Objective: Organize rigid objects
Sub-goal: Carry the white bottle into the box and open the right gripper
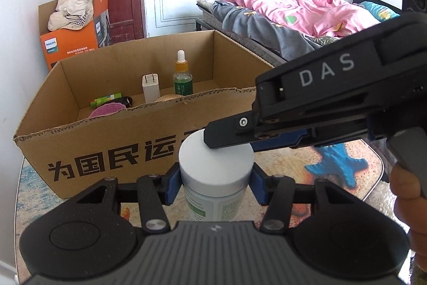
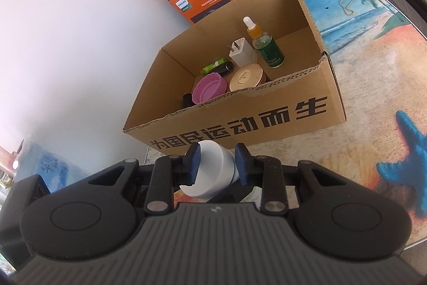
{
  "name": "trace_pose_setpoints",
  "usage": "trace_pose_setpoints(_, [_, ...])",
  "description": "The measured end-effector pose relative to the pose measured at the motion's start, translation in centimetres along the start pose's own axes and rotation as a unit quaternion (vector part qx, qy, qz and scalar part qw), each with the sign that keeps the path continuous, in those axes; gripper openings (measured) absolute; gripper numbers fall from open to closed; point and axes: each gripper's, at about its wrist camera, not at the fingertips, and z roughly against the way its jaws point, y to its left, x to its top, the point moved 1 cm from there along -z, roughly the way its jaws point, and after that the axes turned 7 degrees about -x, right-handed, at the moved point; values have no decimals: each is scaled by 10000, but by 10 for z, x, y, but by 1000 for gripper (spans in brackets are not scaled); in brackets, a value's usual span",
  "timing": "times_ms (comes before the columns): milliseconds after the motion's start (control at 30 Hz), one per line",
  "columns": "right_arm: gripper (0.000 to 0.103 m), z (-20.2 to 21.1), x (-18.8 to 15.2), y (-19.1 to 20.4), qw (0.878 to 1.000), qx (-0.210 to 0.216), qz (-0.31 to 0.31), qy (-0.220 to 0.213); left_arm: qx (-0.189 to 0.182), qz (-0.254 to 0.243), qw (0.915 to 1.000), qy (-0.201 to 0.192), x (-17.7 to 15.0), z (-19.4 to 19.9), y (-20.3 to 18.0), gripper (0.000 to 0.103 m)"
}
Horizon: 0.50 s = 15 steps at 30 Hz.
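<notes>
A white jar with a wide white lid (image 1: 216,159) stands on the table in front of the cardboard box (image 1: 106,148). My left gripper (image 1: 215,184) is shut on the jar just below the lid. My right gripper (image 2: 217,164) comes in from the right, its fingers (image 1: 226,135) at the lid; in the right wrist view its blue pads (image 2: 194,164) close on the lid's (image 2: 210,167) sides. The box (image 2: 293,108) holds a dropper bottle (image 2: 265,46), a white charger (image 2: 241,51), a gold lid (image 2: 246,78), a pink lid (image 2: 209,90) and small items.
An orange Philips box (image 1: 72,44) with a hat stands behind the cardboard box by the wall. A bed with a pink quilt (image 1: 293,10) lies at the right. The tabletop has a beach print with a blue starfish (image 1: 336,164).
</notes>
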Motion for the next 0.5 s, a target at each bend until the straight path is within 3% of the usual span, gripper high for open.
trace_pose_setpoints(500, [32,3,-3,1,10000,-12,67,36,18,31,10000,41,1,0,0,54])
